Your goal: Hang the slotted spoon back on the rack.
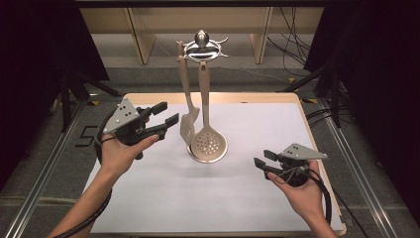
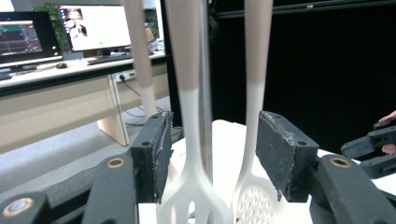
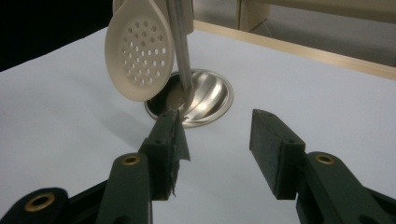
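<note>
Here the left tool [image 1: 157, 119], spread, faces the spatula [image 1: 188, 124] hanging left of the skimmer [image 1: 208, 143]. It should probably close squarely on one handle. The right tool [image 1: 262, 160] hangs spread, near right.

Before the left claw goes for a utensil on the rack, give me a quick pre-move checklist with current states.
1. Left claw open, holding nothing: ok.
2. Right claw open, apart from the rack base: ok.
3. Slotted spatula and skimmer hanging from the rack: ok.
4. Spatula handle framed between the left jaws: ok.
5. Hooks holding the handles firmly: cannot tell.
</note>
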Demonstrator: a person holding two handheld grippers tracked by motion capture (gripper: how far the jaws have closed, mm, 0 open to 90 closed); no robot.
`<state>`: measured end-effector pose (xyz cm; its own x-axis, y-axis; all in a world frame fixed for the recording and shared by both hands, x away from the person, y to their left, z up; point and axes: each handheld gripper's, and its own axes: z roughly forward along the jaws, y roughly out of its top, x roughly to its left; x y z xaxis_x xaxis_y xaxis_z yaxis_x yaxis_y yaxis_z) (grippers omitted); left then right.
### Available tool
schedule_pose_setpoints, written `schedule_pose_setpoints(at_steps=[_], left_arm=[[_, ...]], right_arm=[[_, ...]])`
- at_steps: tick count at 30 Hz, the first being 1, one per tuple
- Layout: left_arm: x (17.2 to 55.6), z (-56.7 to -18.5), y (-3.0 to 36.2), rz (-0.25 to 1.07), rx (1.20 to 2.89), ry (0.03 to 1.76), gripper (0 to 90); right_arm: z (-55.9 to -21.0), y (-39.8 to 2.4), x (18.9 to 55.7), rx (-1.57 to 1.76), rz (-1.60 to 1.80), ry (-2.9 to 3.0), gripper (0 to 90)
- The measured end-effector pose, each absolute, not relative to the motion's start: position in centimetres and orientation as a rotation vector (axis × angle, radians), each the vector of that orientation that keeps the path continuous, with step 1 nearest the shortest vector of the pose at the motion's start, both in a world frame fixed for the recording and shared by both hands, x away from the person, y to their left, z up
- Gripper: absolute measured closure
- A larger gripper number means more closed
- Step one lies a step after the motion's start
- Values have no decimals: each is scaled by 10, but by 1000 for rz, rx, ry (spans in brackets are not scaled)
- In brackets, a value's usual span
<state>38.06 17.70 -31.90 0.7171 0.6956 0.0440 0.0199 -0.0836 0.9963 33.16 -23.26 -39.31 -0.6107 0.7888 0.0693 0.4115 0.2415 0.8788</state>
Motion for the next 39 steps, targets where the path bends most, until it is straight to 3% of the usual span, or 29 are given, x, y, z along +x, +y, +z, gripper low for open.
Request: schedule_pose_setpoints(at_steps=[39], left_arm=[[367,-419,217,662,1633,780,455]], right_arm=[[-400,-234,334,1106,1316,2152,537]])
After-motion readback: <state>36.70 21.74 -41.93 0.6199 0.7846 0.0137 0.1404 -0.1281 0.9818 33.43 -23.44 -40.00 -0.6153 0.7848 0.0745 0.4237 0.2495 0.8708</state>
